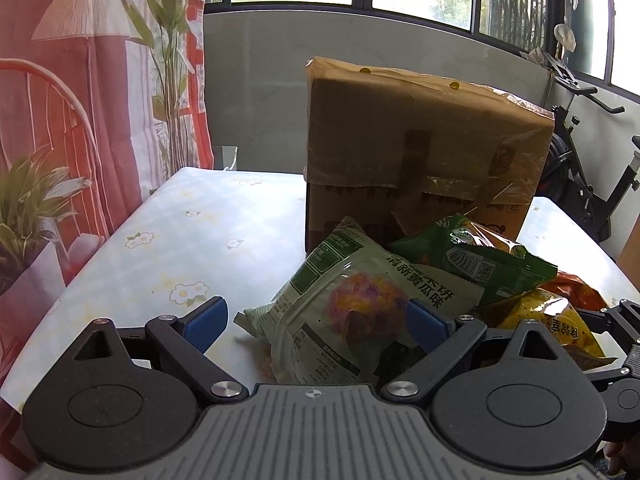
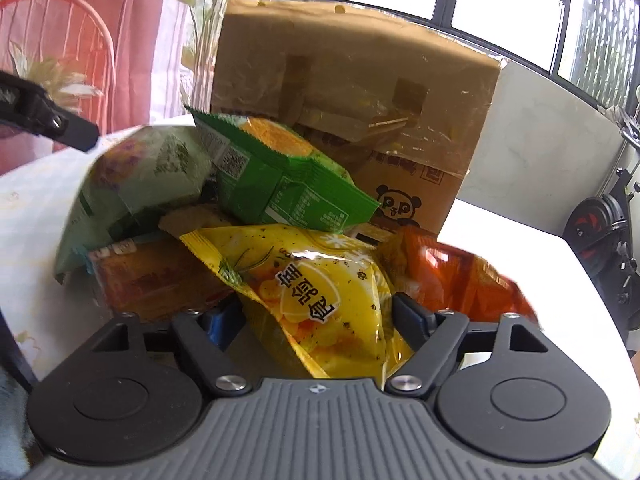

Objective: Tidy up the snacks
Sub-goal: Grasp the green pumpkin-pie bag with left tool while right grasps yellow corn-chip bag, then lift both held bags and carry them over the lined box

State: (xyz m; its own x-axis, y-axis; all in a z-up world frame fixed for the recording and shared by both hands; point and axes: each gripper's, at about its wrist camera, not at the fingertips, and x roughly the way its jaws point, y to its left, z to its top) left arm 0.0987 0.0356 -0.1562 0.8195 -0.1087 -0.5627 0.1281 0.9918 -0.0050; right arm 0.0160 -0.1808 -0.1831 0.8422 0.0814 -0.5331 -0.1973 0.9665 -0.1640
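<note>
The left tongs [image 1: 316, 322] stand spread wide around a pale green crinkly snack bag [image 1: 352, 304] — not pinching it. The right tongs [image 2: 320, 320] are likewise parted either side of a glossy yellow chip bag [image 2: 316, 292]. Both bags lie in a heap with a bright green packet [image 2: 280, 176] on the flower-print desk [image 1: 160, 240], before a taped brown cardboard box [image 1: 424, 144].

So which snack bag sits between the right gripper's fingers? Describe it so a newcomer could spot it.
Start at the tall cardboard box on the flowered table; the snack pile lies in front of it. Nearest the right gripper is the yellow bag, speckled black, with a white label, below the dark green bag and beside the orange bag.
</note>
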